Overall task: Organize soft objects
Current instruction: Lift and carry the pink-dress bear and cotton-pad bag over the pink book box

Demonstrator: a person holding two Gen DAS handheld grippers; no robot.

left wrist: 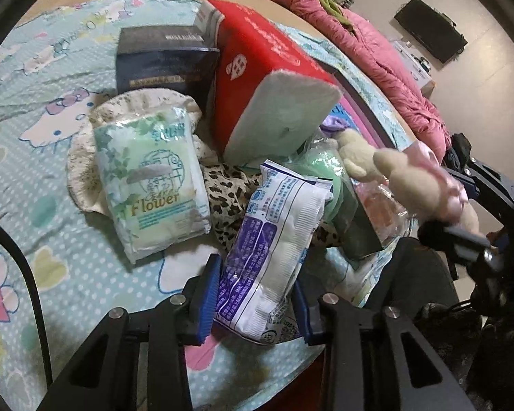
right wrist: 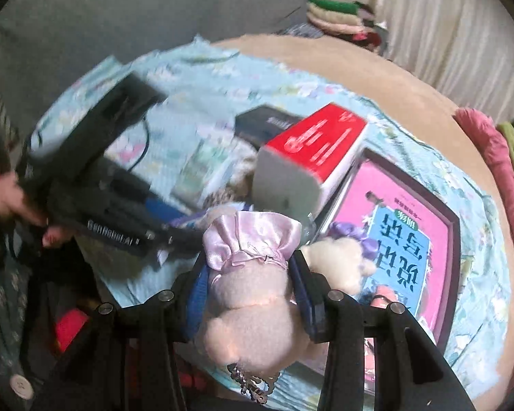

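Your left gripper (left wrist: 255,299) clamps the white tissue pack (left wrist: 270,257) on the bed (left wrist: 68,267); your right gripper (right wrist: 253,294) clamps the plush toy (right wrist: 253,311). Only the left view reads "Flower" on the green pack (left wrist: 150,185)

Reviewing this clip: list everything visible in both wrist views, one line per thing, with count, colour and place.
Purple-and-white plastic tissue pack: 1, between the left tongs' blue pads.
Green floral "Flower" tissue pack: 1, on a cream cushion, left of the pile.
Red-and-white tissue block: 1, tilted on top of the pile.
Dark navy box: 1, behind the pile.
Leopard-print cloth: 1, under the packs.
Cream plush toy in a pink satin dress: 1, held in the right tongs.
Pink-and-blue book: 1, flat on the bed, right side.
Light-blue cartoon bedsheet: 1, under everything.
Pink quilt: 1, far edge of the bed.
Left tongs: black, blue pads, gripping the pack.
Right tongs: black, gripping the toy.
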